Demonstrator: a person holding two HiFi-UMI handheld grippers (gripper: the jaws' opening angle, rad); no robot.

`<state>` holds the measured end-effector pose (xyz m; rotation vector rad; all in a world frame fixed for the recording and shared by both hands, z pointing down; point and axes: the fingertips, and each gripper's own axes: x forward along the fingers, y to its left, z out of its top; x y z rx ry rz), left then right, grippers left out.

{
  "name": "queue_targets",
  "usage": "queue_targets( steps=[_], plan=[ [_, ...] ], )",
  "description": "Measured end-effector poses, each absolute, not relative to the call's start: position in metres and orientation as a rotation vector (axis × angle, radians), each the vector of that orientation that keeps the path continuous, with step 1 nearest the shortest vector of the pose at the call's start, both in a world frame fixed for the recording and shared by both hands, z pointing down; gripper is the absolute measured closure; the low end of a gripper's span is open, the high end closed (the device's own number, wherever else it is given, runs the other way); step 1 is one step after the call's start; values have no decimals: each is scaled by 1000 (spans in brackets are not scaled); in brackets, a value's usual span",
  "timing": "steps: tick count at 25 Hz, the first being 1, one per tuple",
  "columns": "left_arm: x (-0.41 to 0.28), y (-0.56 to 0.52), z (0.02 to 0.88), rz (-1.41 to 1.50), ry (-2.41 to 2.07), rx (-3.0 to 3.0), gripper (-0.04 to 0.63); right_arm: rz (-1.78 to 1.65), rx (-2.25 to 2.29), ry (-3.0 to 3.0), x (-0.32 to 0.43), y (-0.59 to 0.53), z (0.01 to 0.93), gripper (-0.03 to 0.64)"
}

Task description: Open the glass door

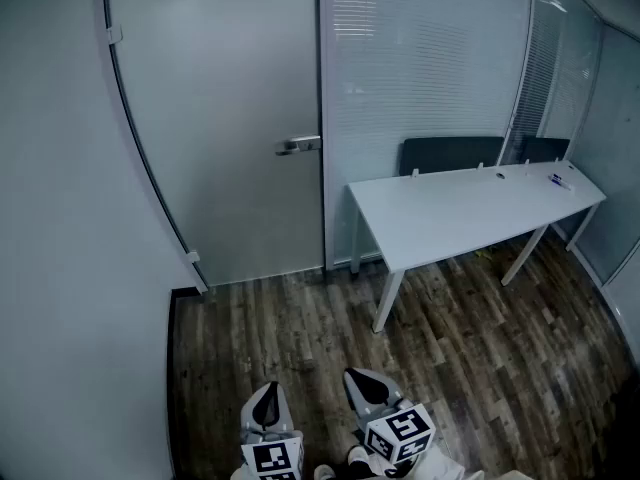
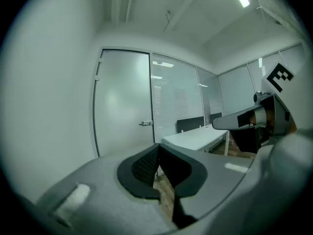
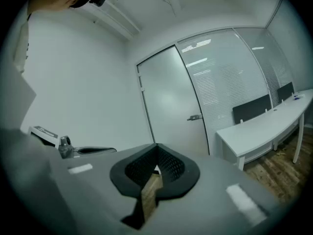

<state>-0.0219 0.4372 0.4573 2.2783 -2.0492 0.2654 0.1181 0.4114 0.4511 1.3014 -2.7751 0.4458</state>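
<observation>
The frosted door (image 1: pixel 225 108) stands closed at the far end of the wood floor (image 1: pixel 300 333), its handle (image 1: pixel 298 146) on its right edge. A white table (image 1: pixel 470 213) sits to the right. Well short of the door, the left gripper (image 1: pixel 267 398) and right gripper (image 1: pixel 363 381) have their jaws together, holding nothing.

No legible text, label, brand or number anywhere in view.

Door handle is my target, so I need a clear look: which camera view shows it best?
The head view: the door handle looks largest and unobstructed there, a silver lever at the right edge of the glass door. Both gripper views show it too, only smaller.
</observation>
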Motion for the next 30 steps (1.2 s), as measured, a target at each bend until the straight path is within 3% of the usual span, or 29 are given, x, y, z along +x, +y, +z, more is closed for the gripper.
queue_targets(
  steps=[16, 30],
  plan=[
    [37, 369, 457, 321, -2050, 2317, 591, 502, 1330, -2815, 186, 345, 455, 612],
    [-20, 268, 487, 328, -2064, 2251, 591, 547, 1274, -2800, 132, 246, 472, 612]
  ],
)
